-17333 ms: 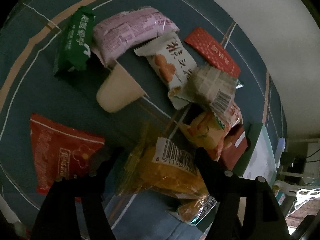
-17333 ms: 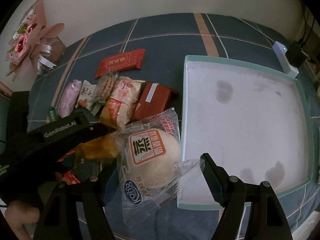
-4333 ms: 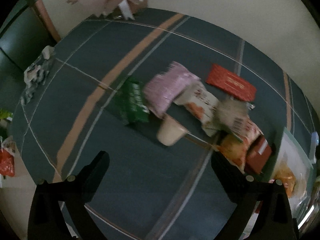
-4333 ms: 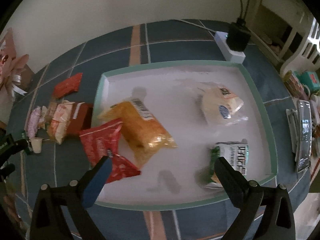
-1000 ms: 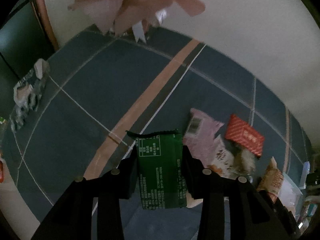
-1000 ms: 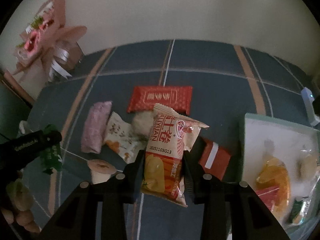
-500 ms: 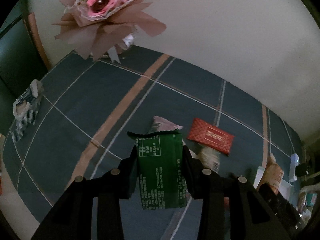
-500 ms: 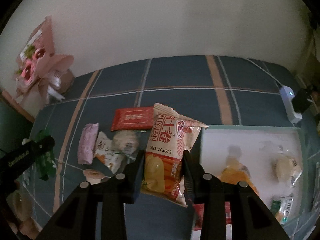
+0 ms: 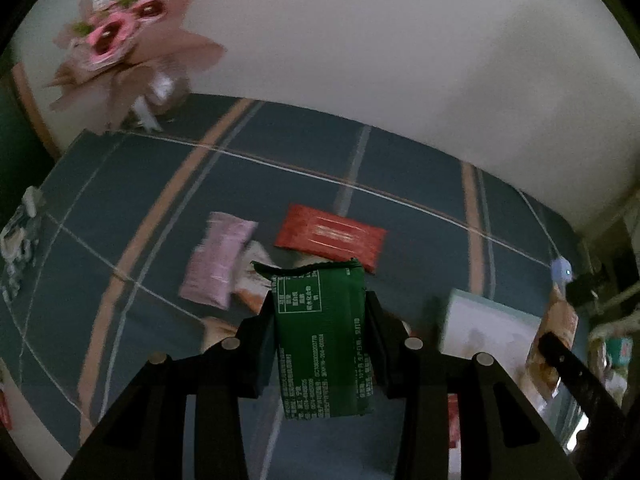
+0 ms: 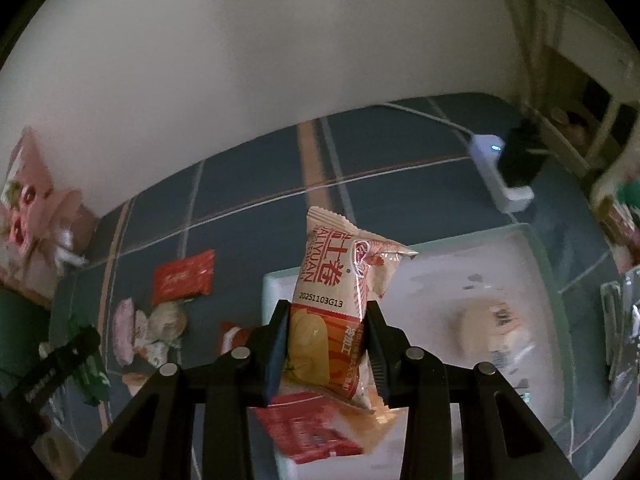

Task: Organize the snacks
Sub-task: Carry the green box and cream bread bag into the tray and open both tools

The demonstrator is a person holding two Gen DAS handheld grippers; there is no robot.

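My left gripper is shut on a green snack packet and holds it in the air above the blue plaid table. My right gripper is shut on an orange-and-white snack bag and holds it above the left edge of the white tray. A red packet and a pale bun pack lie in the tray. On the table lie a red flat packet, a pink packet and other small snacks.
A pink flower bouquet stands at the table's back left by the wall. A white power strip with a black plug lies beyond the tray. The tray's near corner shows in the left wrist view.
Both grippers have swung to the right with their packets. The right gripper now hangs over the tray's left edge; the left gripper is nearer the tray, with the loose snacks behind its packet.
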